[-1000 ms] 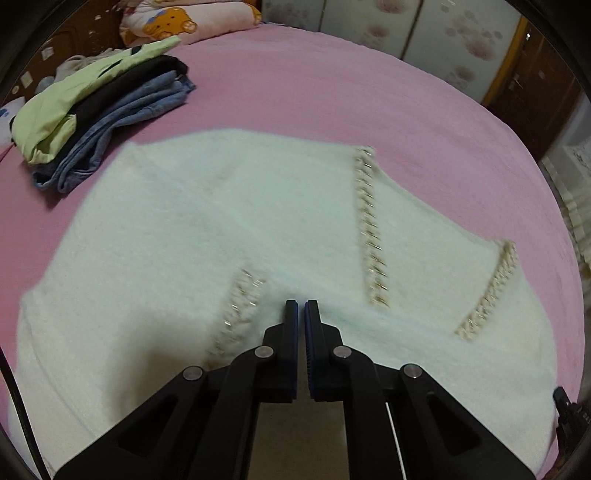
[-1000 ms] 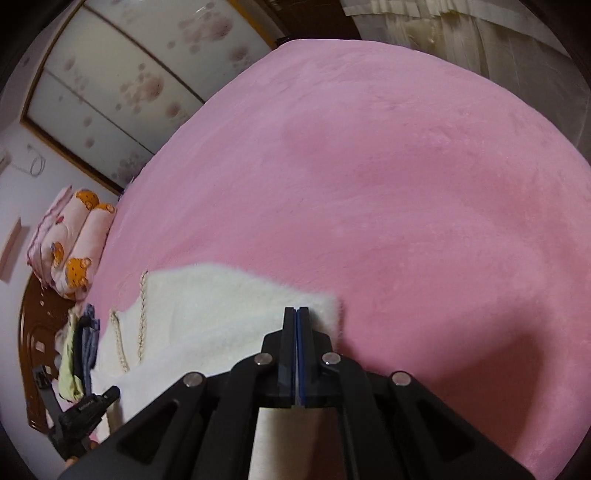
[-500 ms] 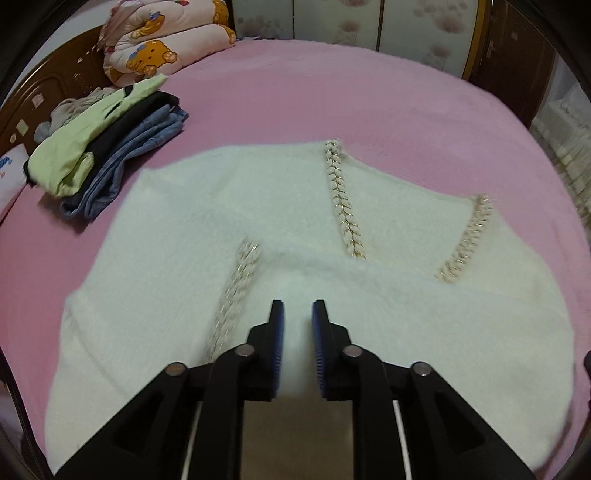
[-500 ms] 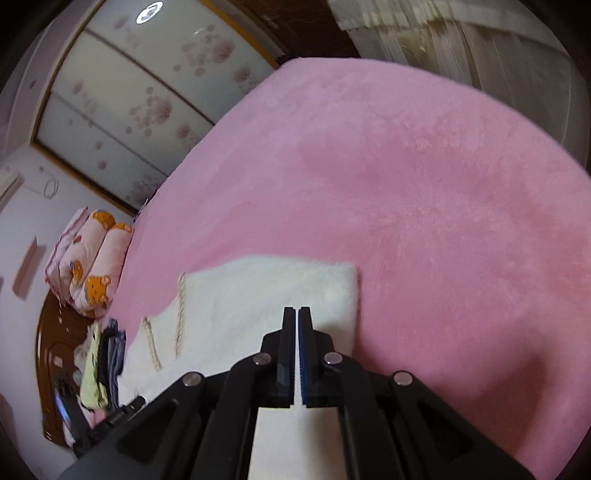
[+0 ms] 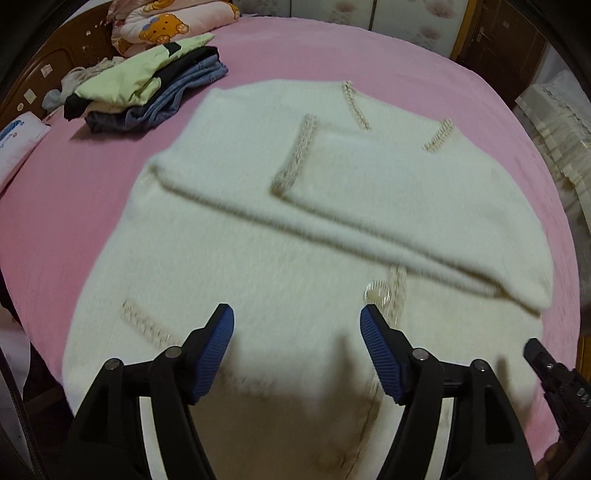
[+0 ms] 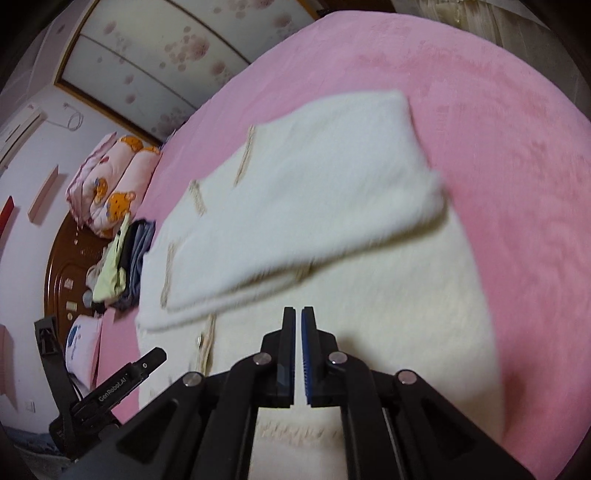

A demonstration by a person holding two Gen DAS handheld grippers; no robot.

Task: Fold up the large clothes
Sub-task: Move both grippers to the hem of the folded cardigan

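Note:
A fluffy white cardigan (image 5: 240, 266) with beaded trim lies on the pink bed (image 5: 74, 206). Its upper part, a sleeve with a trimmed cuff (image 5: 388, 199), is folded across the body. My left gripper (image 5: 295, 310) hovers over the near half, its jaws opening wide with nothing between them. In the right wrist view the same cardigan (image 6: 388, 302) carries the folded layer (image 6: 314, 184). My right gripper (image 6: 298, 309) hangs above the lower body, its jaws just starting to part to a thin slit, holding nothing.
Folded clothes (image 5: 147, 85) are stacked at the far left, with a bear-print quilt (image 5: 166, 22) and a wooden headboard (image 5: 44, 70) behind them. A white pack (image 5: 18, 144) lies at the left edge. Pale curtains (image 5: 554, 122) hang on the right.
Both grippers have drawn back toward the cardigan's near hem. The left jaws went from shut to wide open. The folded layer now lies released across the body.

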